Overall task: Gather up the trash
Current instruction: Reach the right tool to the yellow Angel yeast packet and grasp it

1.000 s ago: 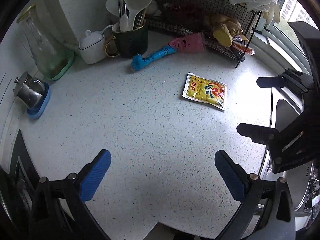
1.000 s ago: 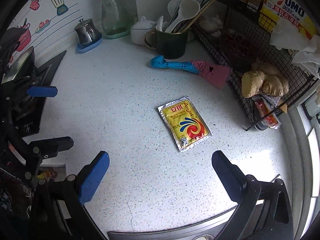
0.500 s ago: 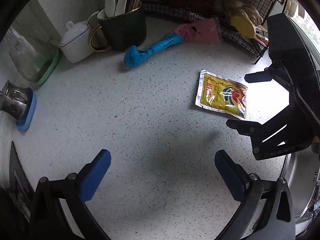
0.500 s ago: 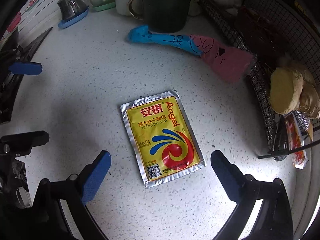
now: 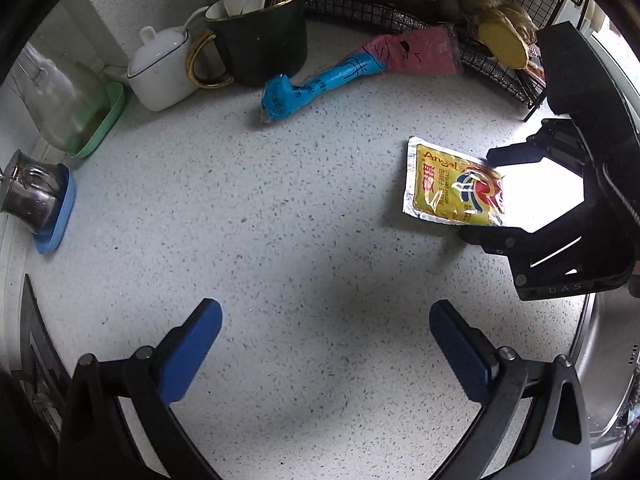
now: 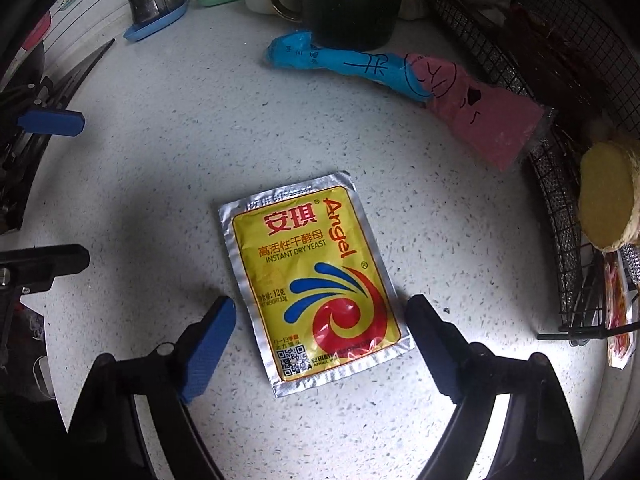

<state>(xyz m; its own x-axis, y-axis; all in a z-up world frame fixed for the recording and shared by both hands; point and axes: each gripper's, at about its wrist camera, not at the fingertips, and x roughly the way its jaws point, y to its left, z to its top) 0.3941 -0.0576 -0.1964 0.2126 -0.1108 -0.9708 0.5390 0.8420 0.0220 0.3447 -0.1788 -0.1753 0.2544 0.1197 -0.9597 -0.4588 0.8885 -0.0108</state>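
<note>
Yeast sachet [image 6: 316,284], yellow with foil edges, lies flat on the speckled countertop [image 6: 168,184] between the right gripper [image 6: 318,322] fingers, whose jaws have just been closing and do not yet touch it. The left gripper [image 5: 326,336] hangs open over bare counter, nothing between its pads. Farther back lie a blue-and-pink wrapper [image 6: 404,88], then a dark green mug [image 6: 352,0] and a wire rack [image 6: 560,128].

Speckled white countertop [image 6: 160,200] has a yellow yeast sachet [image 6: 316,280] lying flat, a blue-pink wrapper [image 6: 400,80] and dark green mug [image 5: 260,48] further back.
</note>
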